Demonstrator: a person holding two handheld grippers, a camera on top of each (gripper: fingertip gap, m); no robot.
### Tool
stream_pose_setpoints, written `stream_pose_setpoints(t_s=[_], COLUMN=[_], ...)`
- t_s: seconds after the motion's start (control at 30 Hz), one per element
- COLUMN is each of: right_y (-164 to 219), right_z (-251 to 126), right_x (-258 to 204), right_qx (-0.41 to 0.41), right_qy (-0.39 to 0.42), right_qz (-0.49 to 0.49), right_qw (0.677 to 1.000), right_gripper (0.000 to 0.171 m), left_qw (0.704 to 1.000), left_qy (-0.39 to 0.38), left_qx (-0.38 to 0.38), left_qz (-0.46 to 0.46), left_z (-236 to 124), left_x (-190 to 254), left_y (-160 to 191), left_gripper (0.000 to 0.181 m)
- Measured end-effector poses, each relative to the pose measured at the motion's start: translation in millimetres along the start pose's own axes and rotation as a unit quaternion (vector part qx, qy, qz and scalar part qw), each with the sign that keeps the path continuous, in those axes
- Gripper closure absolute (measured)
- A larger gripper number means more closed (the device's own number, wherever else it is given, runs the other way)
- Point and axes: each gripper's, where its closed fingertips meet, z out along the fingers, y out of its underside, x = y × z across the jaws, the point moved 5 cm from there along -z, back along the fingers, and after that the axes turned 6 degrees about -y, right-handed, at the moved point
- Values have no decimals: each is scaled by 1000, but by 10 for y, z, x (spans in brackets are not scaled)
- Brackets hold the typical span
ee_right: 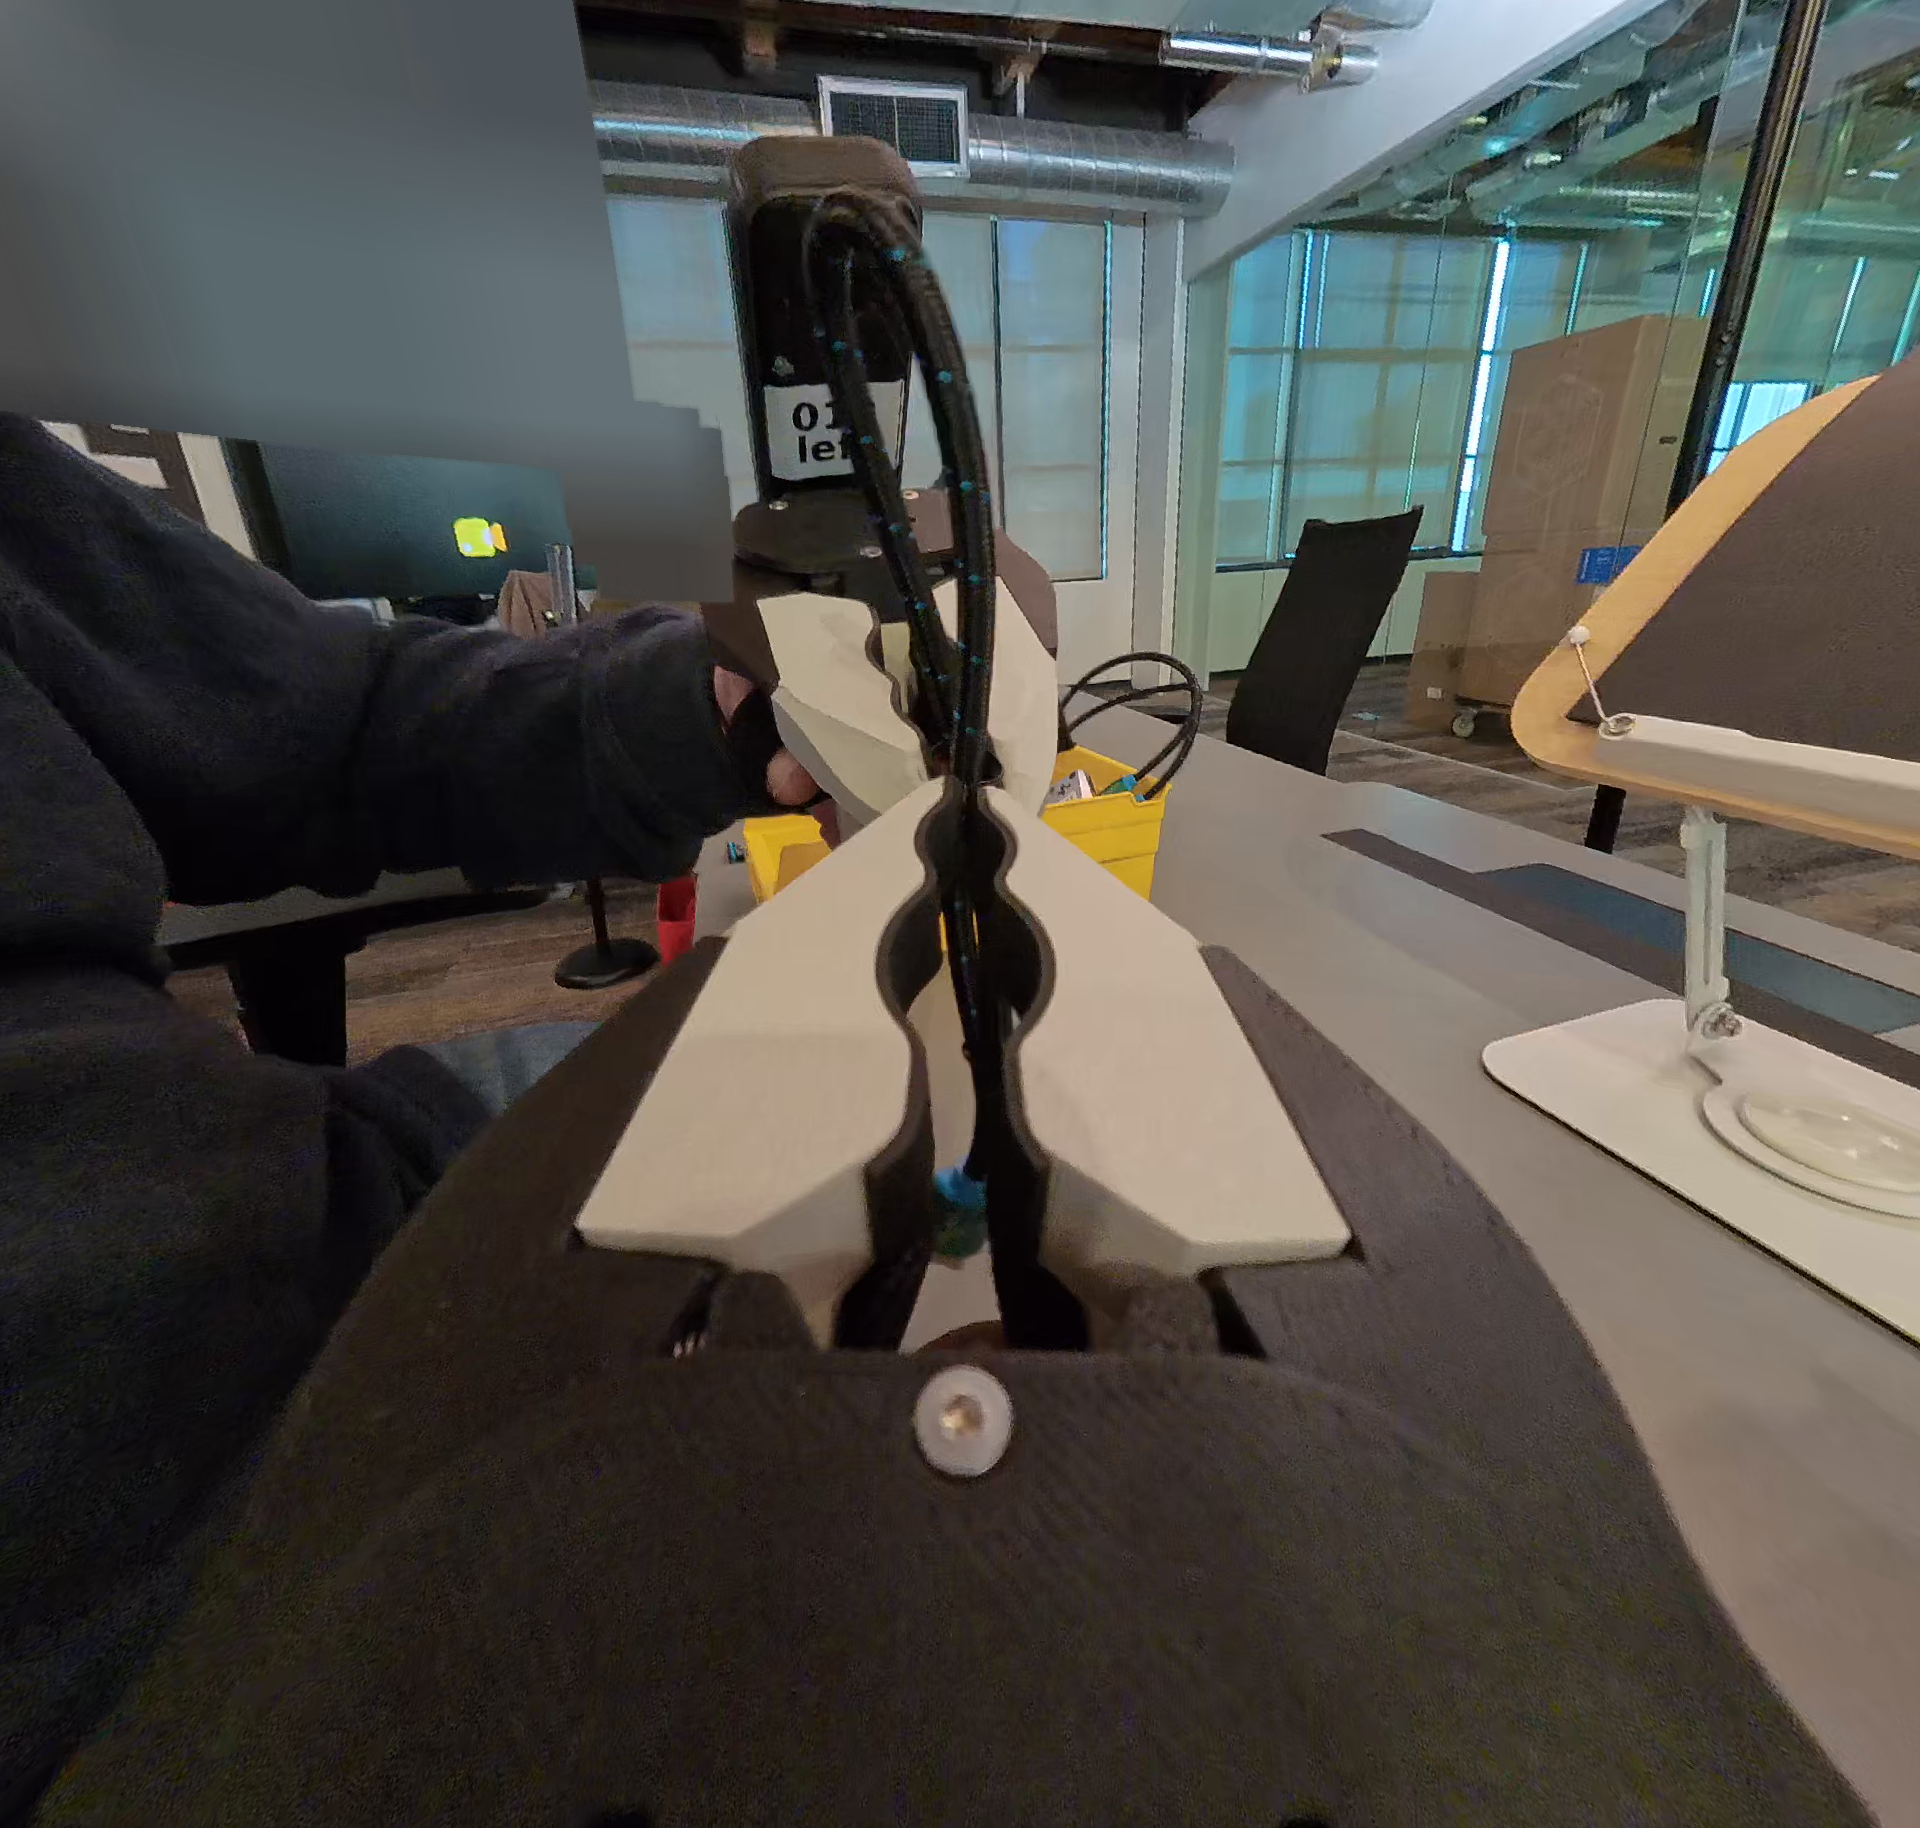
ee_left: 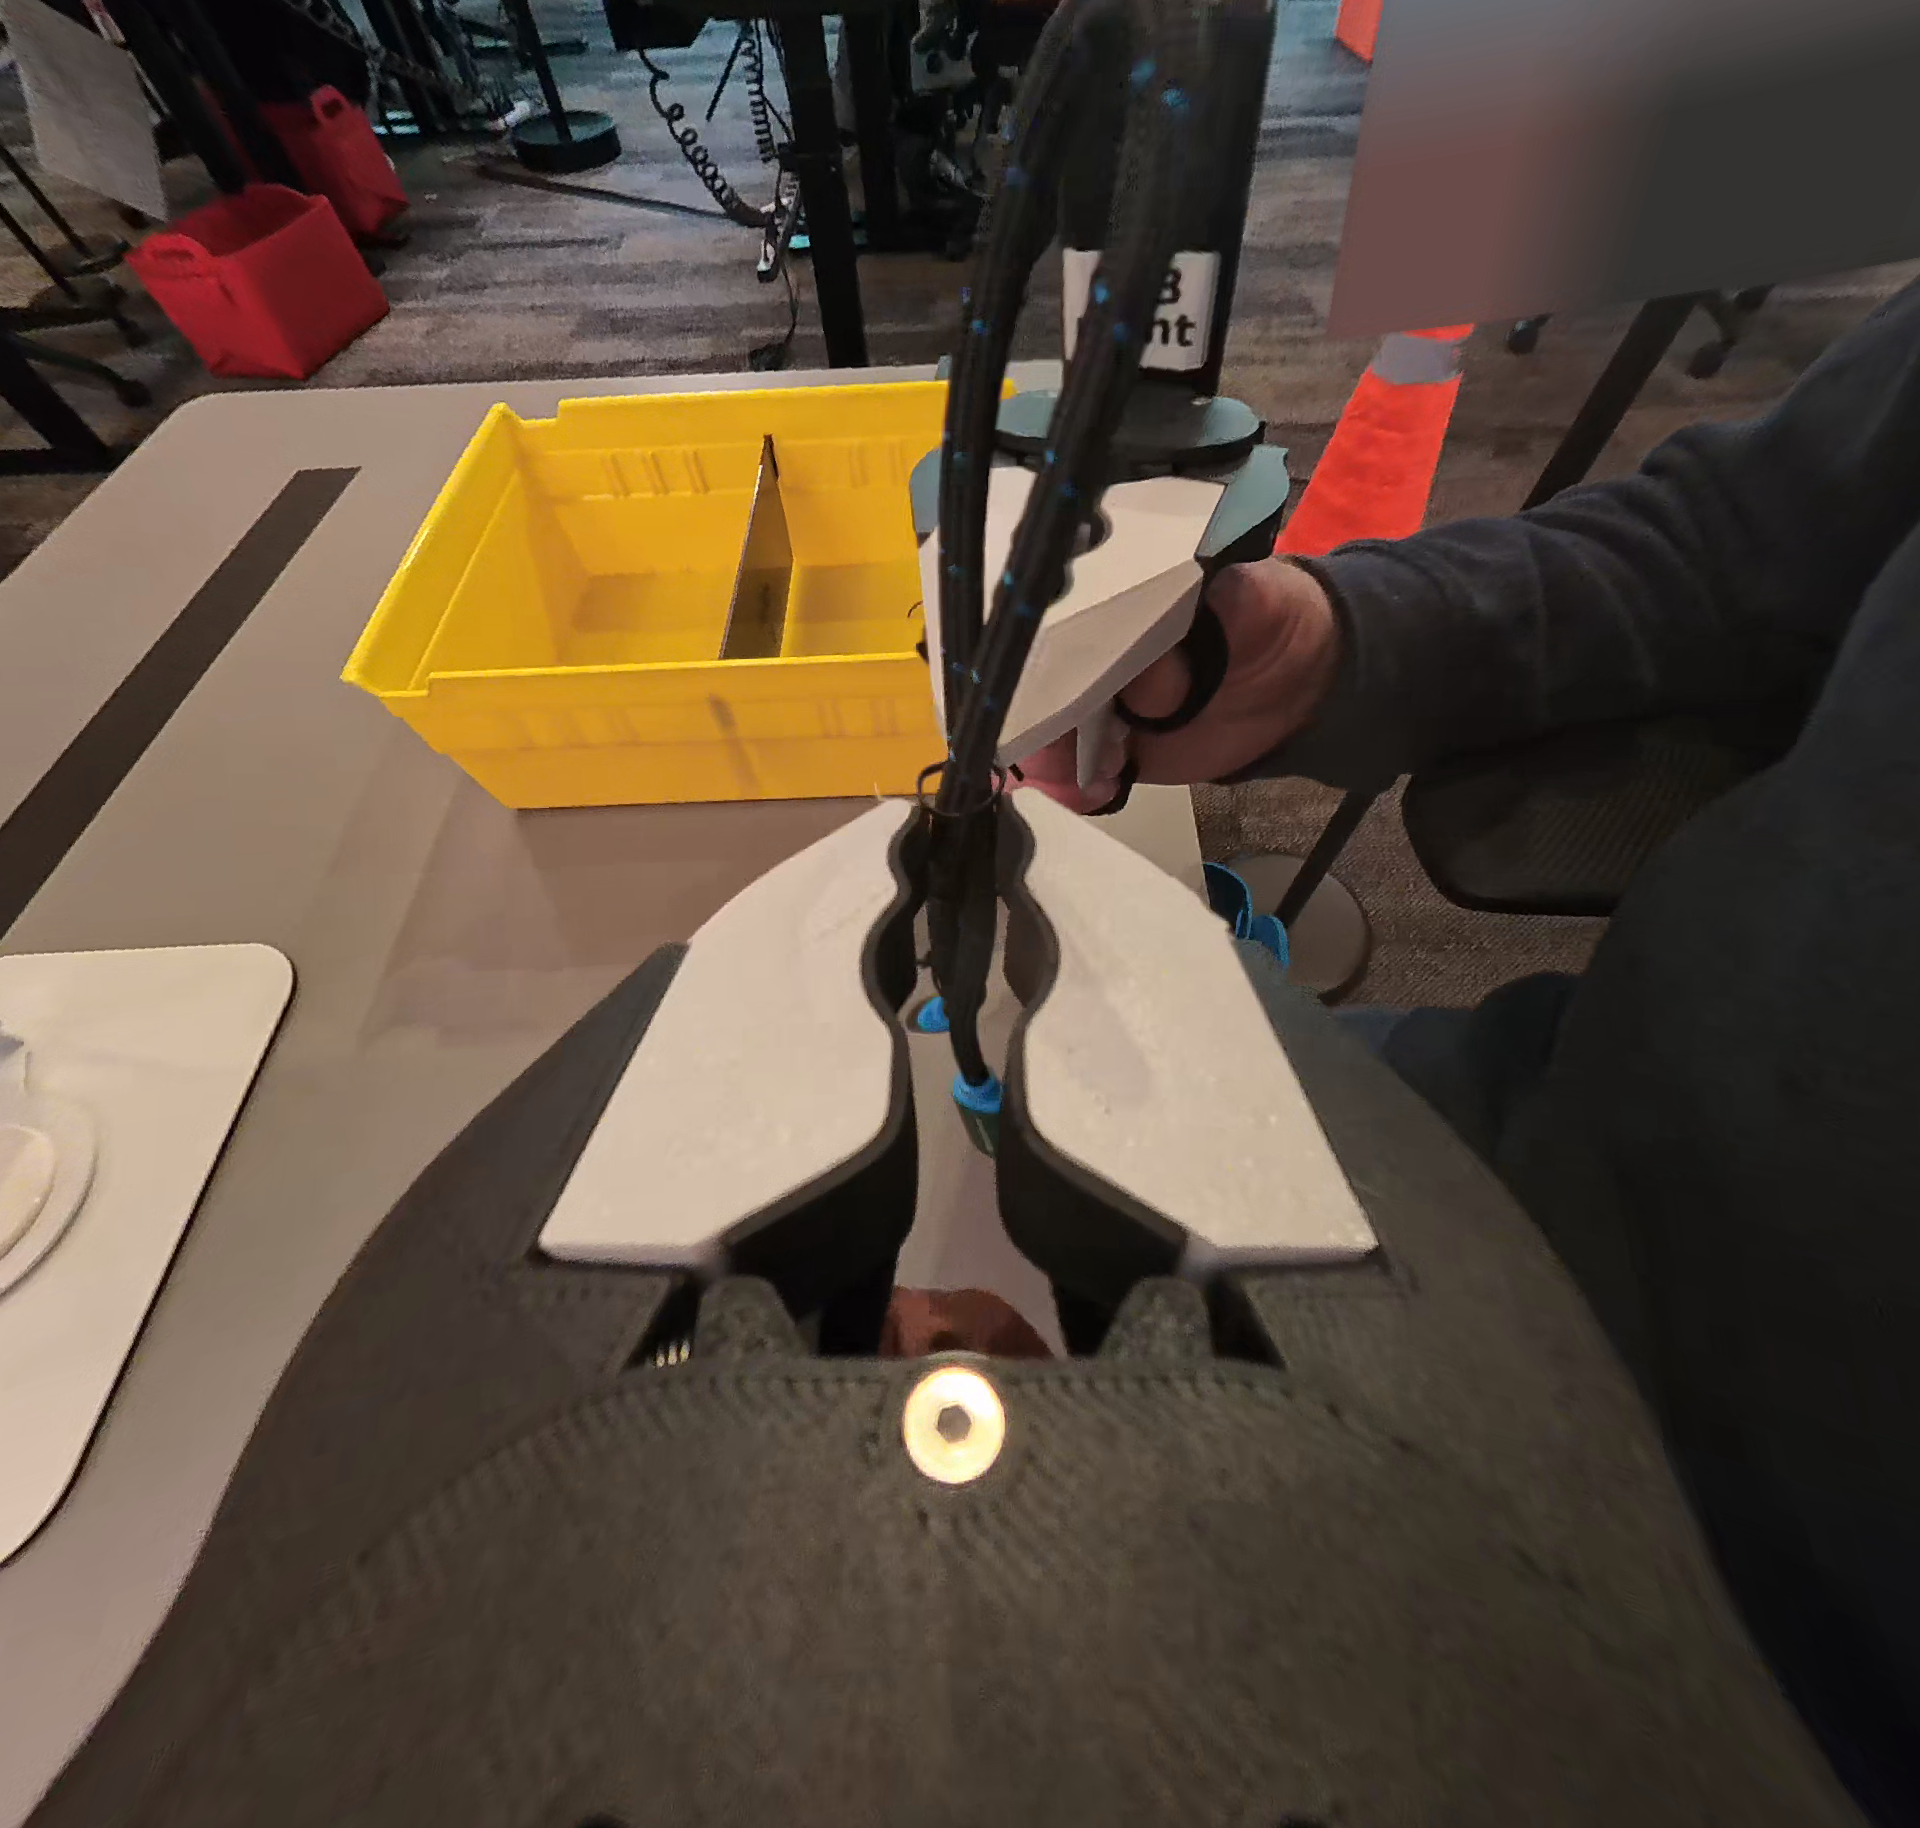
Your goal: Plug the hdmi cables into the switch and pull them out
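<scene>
A bundled black braided HDMI cable with blue flecks [ee_left: 997, 490] loops up between my two grippers, which face each other tip to tip above the grey table [ee_left: 343, 843]. My left gripper [ee_left: 958, 814] is shut on the bundle near its tie. Blue-green plugs [ee_left: 977, 1103] hang down between its fingers. My right gripper [ee_right: 961, 793] is shut on the same cable [ee_right: 951, 490], with a blue plug [ee_right: 961, 1196] low between its fingers. The right gripper's white finger [ee_left: 1101, 615] and the left gripper's white finger [ee_right: 842, 708] each show in the opposite view. No switch is in view.
An empty yellow bin with a divider [ee_left: 644, 729] stands just behind the grippers. Another yellow bin [ee_right: 1107, 828] holds cables. A white stand base [ee_right: 1621, 1103] sits on the table [ee_right: 1403, 957]; it also shows in the left wrist view [ee_left: 125, 1155]. A person's sleeve [ee_left: 1558, 615] is at the right. Less than 4 cm separates the two grippers' tips.
</scene>
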Motion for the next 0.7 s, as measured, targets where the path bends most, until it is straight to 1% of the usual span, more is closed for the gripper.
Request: stream_pose_setpoints(t_s=[0.1,0.23,0.27,0.33,0.4,0.5,0.63,0.7], right_y=[-6,-6,-10,-27,-32,-57,-115,-121], right_z=[7,-5,-4,-5,3,18,22,27], right_x=[-27,-39,-43,-56,-82,-120,-143,-151], right_qx=[-21,-21,-20,-22,-27,-27,-5,-6], right_qy=[2,-8,-6,-5,-10,-24,-44,-57], right_qz=[-29,-20,-20,-21,-27,-23,-2,11], right_qw=[999,1000,1000,1000,999,999,999,998], right_gripper=[171,171,169,158,159,160,160,162], left_qw=[1000,999,998,997,996,995,994,993], left_qy=[7,-3,-1,3,14,16,26,22], left_qx=[18,35,42,56,73,76,73,67], left_qz=[7,36,38,46,45,58,78,94], left_z=[-23,-37,-43,-62,-88,-99,-113,-101], left_x=[13,46,57,74,100,113,139,156], left_y=[15,2,-5,-13,-44,-70,-93,-98], left_gripper=[170,171,171,171,172,171,171,172])
